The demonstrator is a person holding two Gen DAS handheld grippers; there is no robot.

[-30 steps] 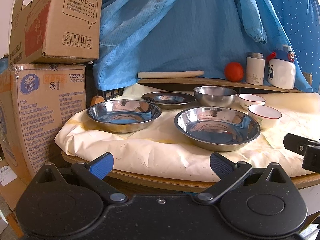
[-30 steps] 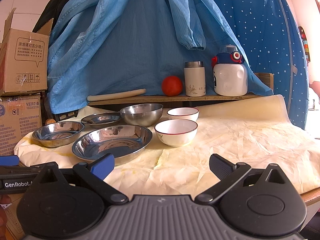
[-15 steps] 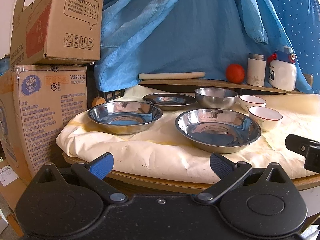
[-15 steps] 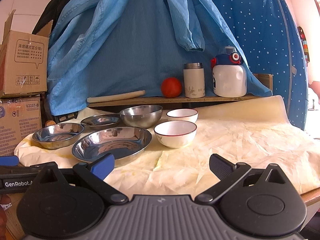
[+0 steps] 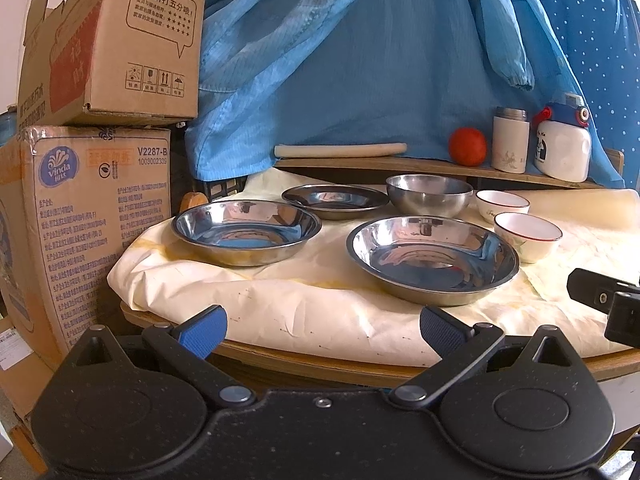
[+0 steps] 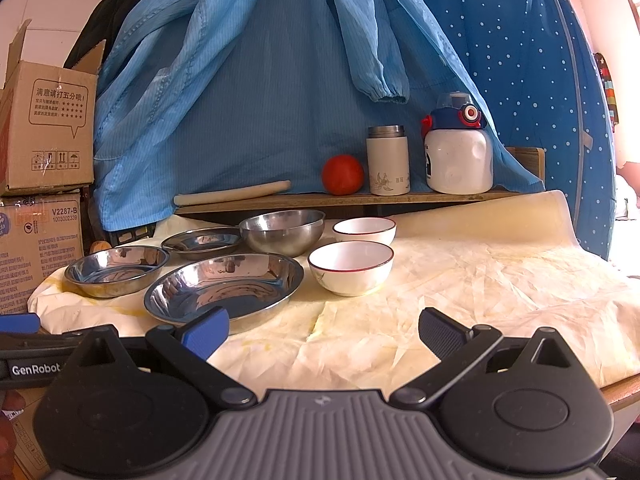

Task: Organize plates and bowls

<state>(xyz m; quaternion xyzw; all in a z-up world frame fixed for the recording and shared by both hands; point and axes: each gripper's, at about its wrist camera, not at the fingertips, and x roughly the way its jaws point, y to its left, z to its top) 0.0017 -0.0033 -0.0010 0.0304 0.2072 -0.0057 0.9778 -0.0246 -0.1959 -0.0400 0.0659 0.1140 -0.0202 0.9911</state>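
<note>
- Left wrist view, left gripper [image 5: 320, 326]: jaws spread wide, nothing between them, held off the near edge of the table [image 5: 280, 354], short of all the dishes.
- Left wrist view, steel dishes: near-left steel plate [image 5: 246, 230] and near-right steel plate [image 5: 432, 258] sit apart on the cream cloth [image 5: 304, 300]; shallow steel plate [image 5: 335, 200] and steel bowl [image 5: 430, 194] stand behind them.
- Left wrist view, ceramics: two red-rimmed white bowls, front white bowl [image 5: 528, 236] just beside the near-right steel plate, rear white bowl [image 5: 502, 204] behind it.
- Left wrist view, change: the dishes sit slightly lower and nearer in frame than a second ago, a small drift of the gripper; no dish has shifted.
- Right wrist view, right gripper [image 6: 324, 330]: jaws equally wide, empty, over the bare front of the cloth; the near-right steel plate lies just beyond its left finger.
- Right wrist view, shelf [image 6: 360, 199]: rolling pin [image 6: 232, 193], tomato [image 6: 343, 175], flask [image 6: 388, 160], white bottle [image 6: 459, 156]; none belongs to the task.
- Right wrist view, change: the table looks marginally closer than before; the layout is unaltered.
- Assessment: sorting appears not yet begun, every plate and bowl being single and unstacked. The slow approach suggests a first pick is being lined up, probably one of the near plates or the front white bowl.
</note>
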